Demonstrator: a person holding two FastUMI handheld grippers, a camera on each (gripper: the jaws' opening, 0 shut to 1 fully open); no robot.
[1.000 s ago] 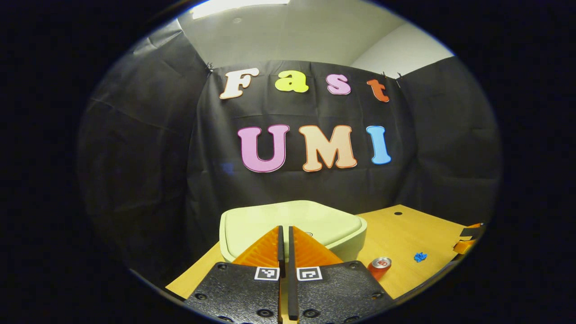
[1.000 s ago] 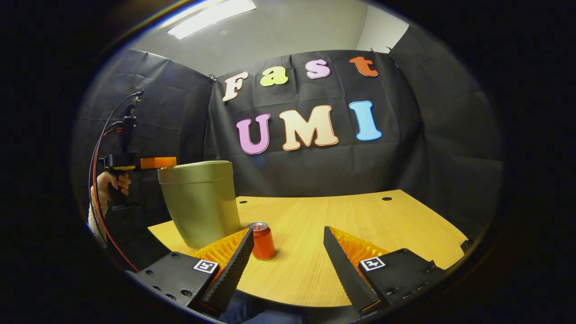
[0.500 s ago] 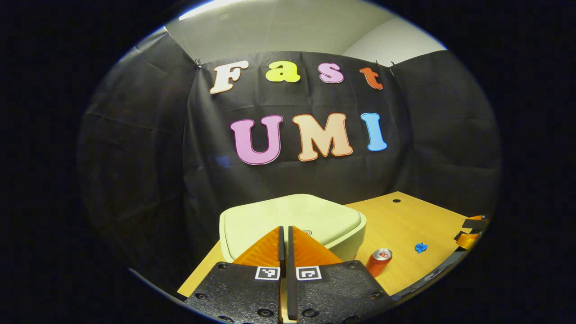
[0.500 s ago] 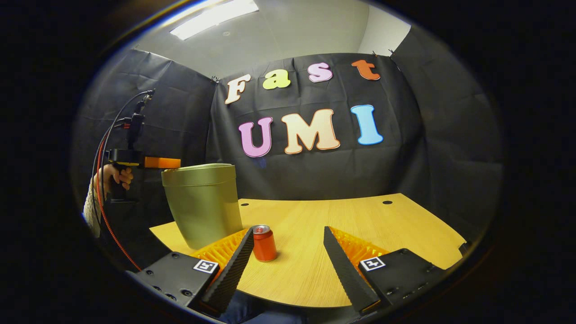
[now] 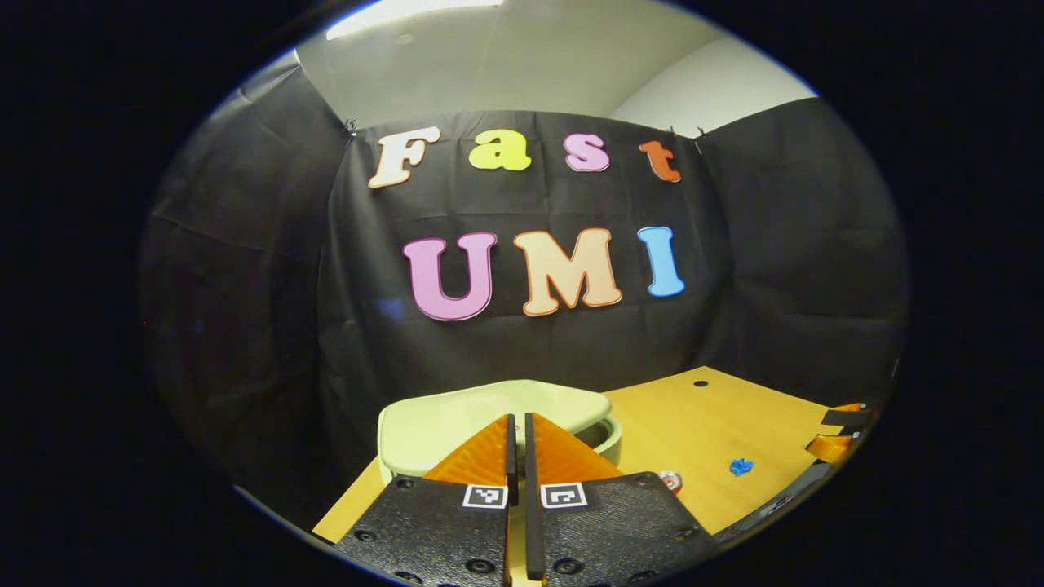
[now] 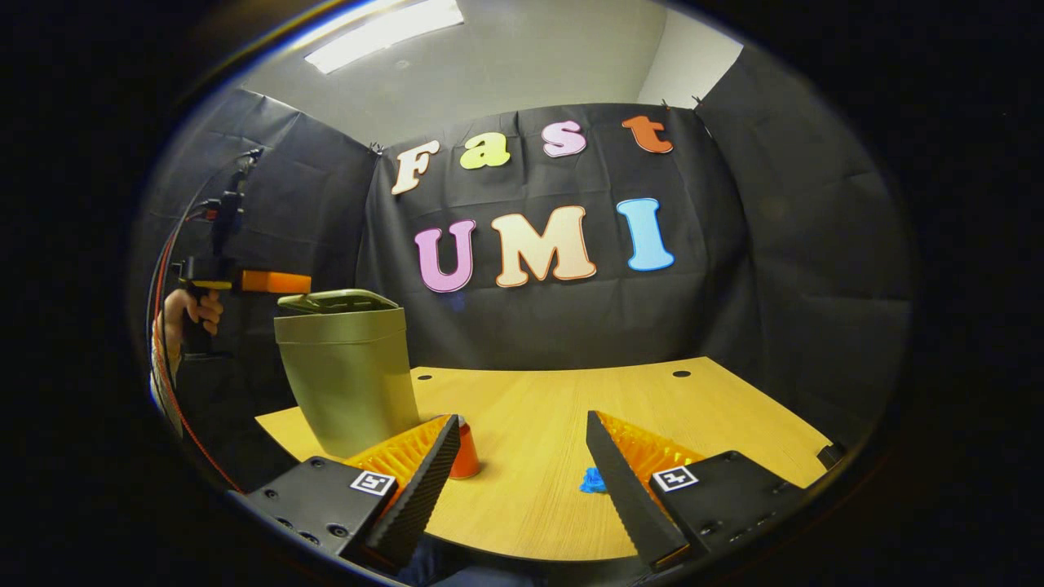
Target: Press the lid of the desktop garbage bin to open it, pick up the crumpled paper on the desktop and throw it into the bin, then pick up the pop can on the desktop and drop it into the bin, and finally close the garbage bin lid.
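The pale green bin (image 6: 347, 383) stands at the table's left end. Its lid (image 5: 481, 408) is tipped up a little, with a dark gap under its right edge. My left gripper (image 5: 516, 419) is shut with nothing in it, its tips over the lid's near side; in the right gripper view the left gripper (image 6: 273, 282) hovers just left of the lid. A red pop can (image 6: 466, 456) stands by the bin, half hidden behind one finger of my right gripper (image 6: 522, 417), which is open and low over the table's near edge. A blue crumpled paper (image 6: 593, 481) lies beside its other finger.
The wooden table (image 6: 555, 408) stretches right of the bin, with two small holes near its far edge. A hand (image 6: 192, 311) holds the left gripper, cables trailing from it. Black cloth walls close in behind and on both sides.
The bin lid has sprung up from flat to slightly raised. The left gripper stays shut over it. The right gripper has shifted, bringing the blue paper into sight and covering part of the can.
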